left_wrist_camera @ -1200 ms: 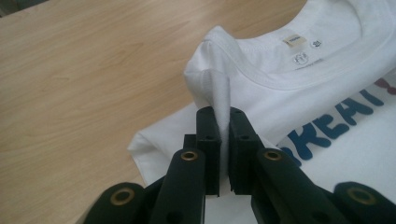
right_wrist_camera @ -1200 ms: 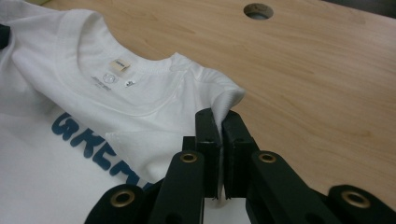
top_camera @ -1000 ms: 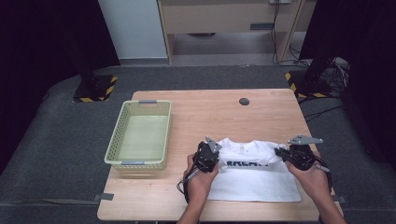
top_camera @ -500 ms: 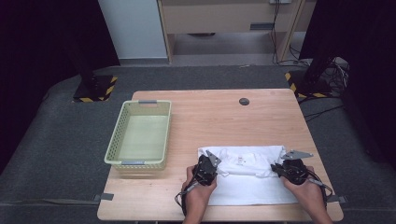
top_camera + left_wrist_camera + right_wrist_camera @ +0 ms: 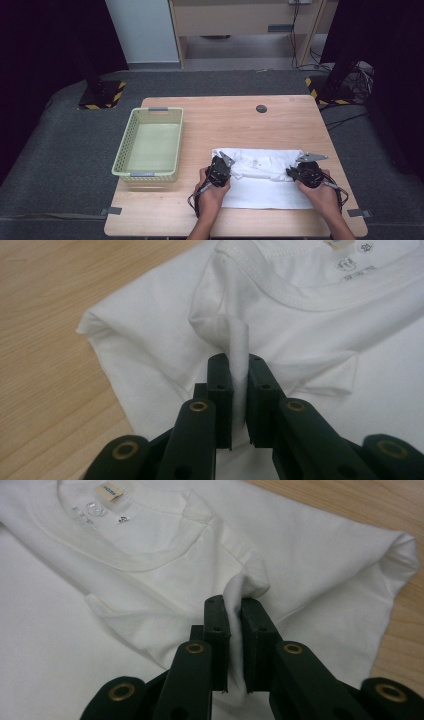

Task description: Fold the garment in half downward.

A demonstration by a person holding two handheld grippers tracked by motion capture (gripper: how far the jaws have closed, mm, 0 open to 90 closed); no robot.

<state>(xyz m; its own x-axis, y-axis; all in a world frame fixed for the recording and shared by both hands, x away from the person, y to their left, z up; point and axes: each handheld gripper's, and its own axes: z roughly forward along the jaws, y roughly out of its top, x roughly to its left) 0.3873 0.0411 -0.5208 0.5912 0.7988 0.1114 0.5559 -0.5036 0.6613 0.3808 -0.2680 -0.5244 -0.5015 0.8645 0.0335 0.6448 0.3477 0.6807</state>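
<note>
Pinching a fold of the soft white cotton T-shirt (image 5: 265, 177) on the light wooden tabletop (image 5: 230, 120), my left claw (image 5: 239, 390) and right claw (image 5: 235, 630) grip light, limp cloth; I hold the doubled folds near the collar.

Bench (image 5: 280, 125) carries three things. Basket (image 5: 150, 147) sits on the left half, long side running front to back, near the left edge. Folded shirt (image 5: 265, 182) lies flat on the right half toward the near edge, well apart from the basket. Small round disc (image 5: 261, 108) lies toward the far edge, behind the shirt. Left gripper (image 5: 223, 166) sits on the shirt's left end, right gripper (image 5: 300, 167) on its right end, each with a fold of cloth between its jaws.
</note>
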